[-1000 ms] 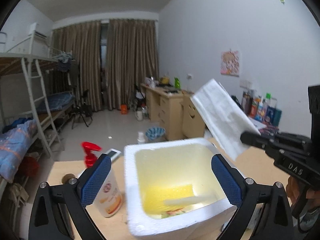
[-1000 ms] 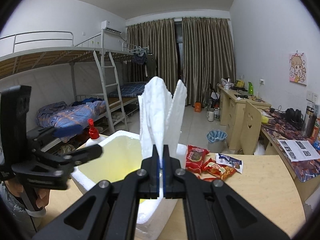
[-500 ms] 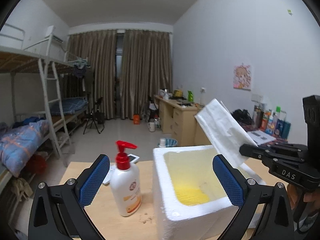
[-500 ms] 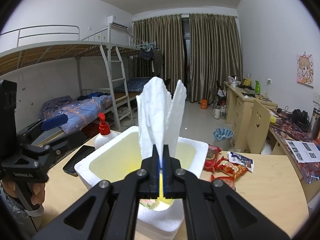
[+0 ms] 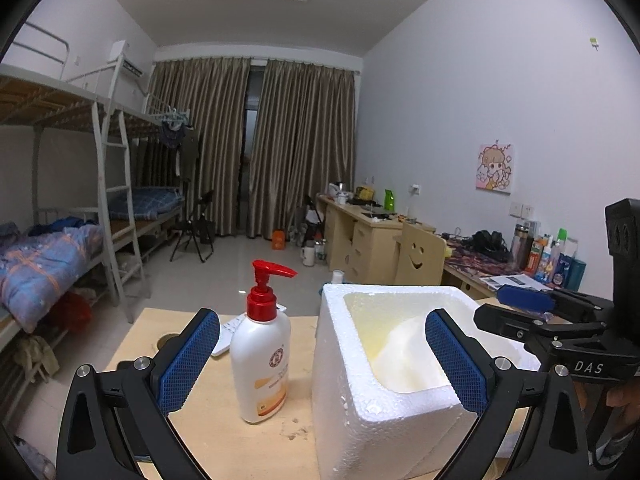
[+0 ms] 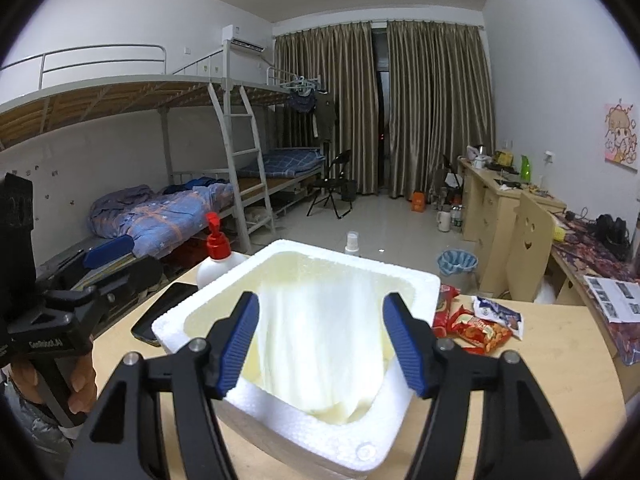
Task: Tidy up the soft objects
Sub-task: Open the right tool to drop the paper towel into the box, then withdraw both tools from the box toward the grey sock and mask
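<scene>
A white foam box stands on the wooden table, and a white soft cloth lies inside it against the near wall. My right gripper is open and empty just above the box's near rim. In the left wrist view the box is at the right, with the cloth showing inside. My left gripper is open and empty, and its fingers straddle a pump bottle and the box's left wall. The right gripper shows at the right, over the box.
A white pump bottle with a red top stands left of the box. A black phone lies on the table beyond it. Snack packets lie right of the box. Papers sit at the far right edge.
My right gripper has opened and let go of the white cloth, which has dropped into the foam box. My left gripper has pulled back and to the left of the box.
</scene>
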{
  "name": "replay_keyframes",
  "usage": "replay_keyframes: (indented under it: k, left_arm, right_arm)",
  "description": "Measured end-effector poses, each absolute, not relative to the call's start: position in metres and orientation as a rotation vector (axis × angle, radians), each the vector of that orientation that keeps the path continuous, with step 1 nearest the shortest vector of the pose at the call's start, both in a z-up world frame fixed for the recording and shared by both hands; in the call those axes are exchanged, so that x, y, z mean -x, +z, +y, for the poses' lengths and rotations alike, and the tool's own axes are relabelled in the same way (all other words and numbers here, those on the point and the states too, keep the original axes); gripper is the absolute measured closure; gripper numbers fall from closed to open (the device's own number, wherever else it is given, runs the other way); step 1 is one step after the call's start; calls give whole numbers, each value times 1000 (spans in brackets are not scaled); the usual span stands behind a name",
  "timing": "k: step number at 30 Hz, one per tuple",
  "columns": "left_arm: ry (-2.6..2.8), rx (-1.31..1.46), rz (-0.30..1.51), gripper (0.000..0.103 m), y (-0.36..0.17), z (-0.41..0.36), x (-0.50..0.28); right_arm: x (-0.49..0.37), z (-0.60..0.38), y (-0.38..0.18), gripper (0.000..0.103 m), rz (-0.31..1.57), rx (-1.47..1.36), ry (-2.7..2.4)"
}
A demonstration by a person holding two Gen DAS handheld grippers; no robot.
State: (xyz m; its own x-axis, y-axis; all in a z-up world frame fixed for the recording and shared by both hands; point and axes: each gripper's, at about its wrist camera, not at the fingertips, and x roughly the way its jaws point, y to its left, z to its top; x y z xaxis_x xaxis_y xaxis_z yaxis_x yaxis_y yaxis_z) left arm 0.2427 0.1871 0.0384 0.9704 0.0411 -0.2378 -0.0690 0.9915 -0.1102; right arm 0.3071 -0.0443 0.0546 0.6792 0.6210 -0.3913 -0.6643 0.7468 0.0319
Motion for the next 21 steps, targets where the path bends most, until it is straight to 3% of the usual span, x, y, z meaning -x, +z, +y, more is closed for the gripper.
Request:
replay_keyframes:
  k: [8, 13, 18, 21]
  left_arm:
    - [52, 96, 235, 0, 32, 179, -240]
    - [35, 92, 227, 0, 35, 176, -234]
    - [26, 100, 230, 0, 36, 174, -231]
    - [25, 95, 245, 0, 38, 172, -230]
  right_arm:
    - [-307, -50, 51, 34, 392, 95, 708]
    - [-302, -56, 53, 22, 375, 82, 700]
    - [-296, -69, 63, 0, 345, 39, 691]
    - [-290, -75, 67, 0, 332, 34, 675]
